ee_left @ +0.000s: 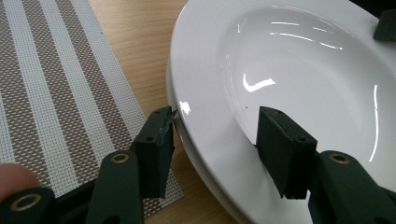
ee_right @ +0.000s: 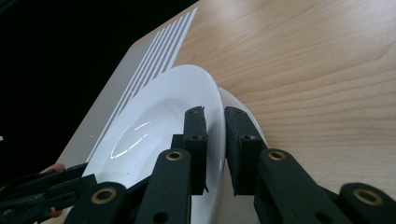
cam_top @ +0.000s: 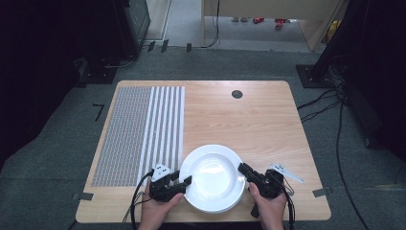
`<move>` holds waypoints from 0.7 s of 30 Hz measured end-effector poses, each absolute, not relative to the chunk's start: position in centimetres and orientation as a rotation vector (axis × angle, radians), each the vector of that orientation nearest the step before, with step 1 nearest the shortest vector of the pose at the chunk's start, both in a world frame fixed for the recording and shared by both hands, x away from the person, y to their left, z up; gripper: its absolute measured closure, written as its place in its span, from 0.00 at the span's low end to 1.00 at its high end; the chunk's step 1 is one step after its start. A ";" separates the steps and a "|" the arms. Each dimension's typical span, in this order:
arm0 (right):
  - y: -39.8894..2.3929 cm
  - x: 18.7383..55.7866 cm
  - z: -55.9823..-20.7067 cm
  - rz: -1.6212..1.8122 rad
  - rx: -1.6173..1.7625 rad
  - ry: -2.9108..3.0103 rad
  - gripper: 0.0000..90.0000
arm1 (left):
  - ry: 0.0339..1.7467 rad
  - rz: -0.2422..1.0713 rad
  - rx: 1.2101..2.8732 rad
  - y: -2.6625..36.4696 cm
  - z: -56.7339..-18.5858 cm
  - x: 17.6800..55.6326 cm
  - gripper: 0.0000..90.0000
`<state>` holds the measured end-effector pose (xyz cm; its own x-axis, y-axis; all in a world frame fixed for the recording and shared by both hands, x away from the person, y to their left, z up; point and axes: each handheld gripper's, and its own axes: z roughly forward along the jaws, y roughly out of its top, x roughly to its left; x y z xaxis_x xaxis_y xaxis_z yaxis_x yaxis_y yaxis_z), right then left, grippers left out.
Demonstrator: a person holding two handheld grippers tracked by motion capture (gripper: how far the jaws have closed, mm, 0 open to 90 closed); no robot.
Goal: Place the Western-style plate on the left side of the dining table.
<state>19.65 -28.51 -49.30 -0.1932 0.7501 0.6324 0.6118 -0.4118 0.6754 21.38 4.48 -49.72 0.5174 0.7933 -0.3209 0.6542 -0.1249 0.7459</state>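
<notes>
1. High view. Nearest, at the counter's near edge, my left hand and right hand each carry a tool. The left gripper sits at the left rim of the top plate, and the right gripper at its right rim. The plate lies near the middle of that near edge, just beside the striped placemat covering the counter's left part. A dark round hole sits well apart by the far edge. Nothing crowds the plate.

2. Left gripper view. The left gripper has its fingers parted and straddling the rim, one outside by the placemat, one over the glossy well. I see no pinch here. A lower plate shows under the top one, so it is a stack.

3. Right gripper view. The right gripper has its fingers clenched on the top plate's thin rim, with the lower plate just behind.

4. Handling, as I judge it: glazed ceramic, stiff, fairly heavy, slippery and breakable. The rim is the only hold, best taken on opposite sides at once. A one-sided pinch could let it tip or slide. The lower plate may drag or clink.
</notes>
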 end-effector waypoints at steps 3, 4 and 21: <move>-28.5 19.7 -49.6 1.699 1.949 1.611 0.89 | 1.202 0.193 1.844 4.4 -49.7 21.4 0.53; -28.4 19.6 -49.6 1.702 1.956 1.600 0.89 | 1.207 0.189 1.841 4.4 -49.8 21.4 0.53; -28.3 19.6 -50.2 1.707 1.996 1.596 0.89 | 1.234 0.174 1.851 3.9 -50.2 21.4 0.50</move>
